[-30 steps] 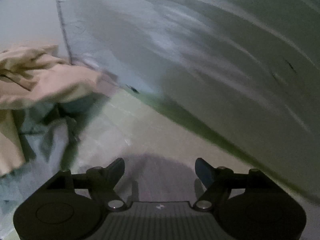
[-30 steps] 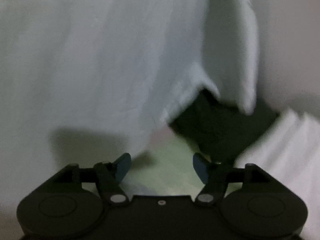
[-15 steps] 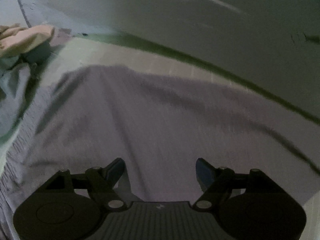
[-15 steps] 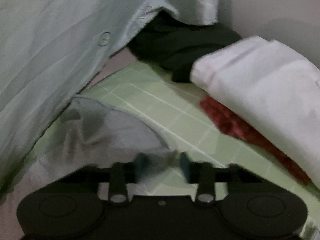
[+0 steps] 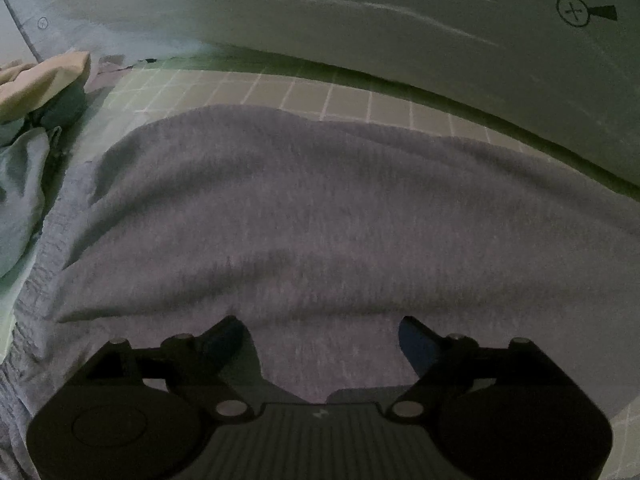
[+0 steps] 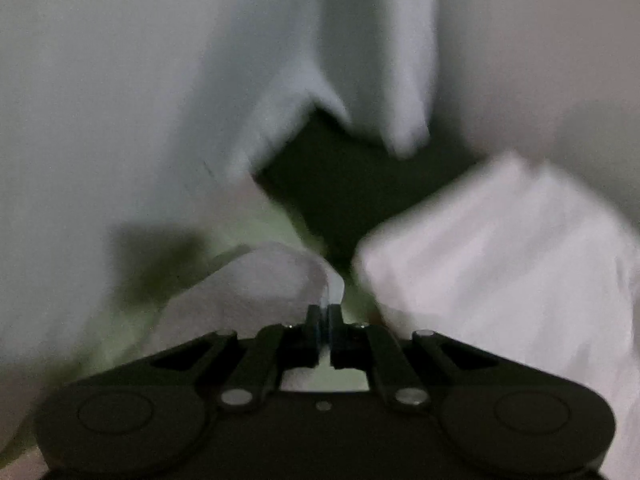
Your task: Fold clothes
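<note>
In the left wrist view, the left gripper (image 5: 320,332) has its two fingers spread wide apart and holds nothing; it hangs just above a grey knitted garment (image 5: 320,208), which lies flat and fills the lower and middle part of the view, from the fingers up toward 12 o'clock. Beyond the far edge of this garment a strip of green gridded mat (image 5: 304,92) shows. At 10 o'clock, beside the garment's left edge, sits a crumpled pile with a pale blue-green cloth (image 5: 22,184) and a beige cloth (image 5: 44,76) above it. Farthest, across the top, hangs a large pale sheet of fabric (image 5: 360,20) with a small round printed mark at 2 o'clock. In the right wrist view, which is blurred, the right gripper (image 6: 324,318) is clenched on a thin edge of the light grey fabric (image 6: 256,284), which rises from the pads toward 10 o'clock. At 3 o'clock, near the fingers, lies a folded white cloth (image 6: 500,248). Further, at 12 o'clock, a dark garment (image 6: 340,184) rests on the mat, and pale hanging fabric (image 6: 140,80) covers the upper left behind it.
</note>
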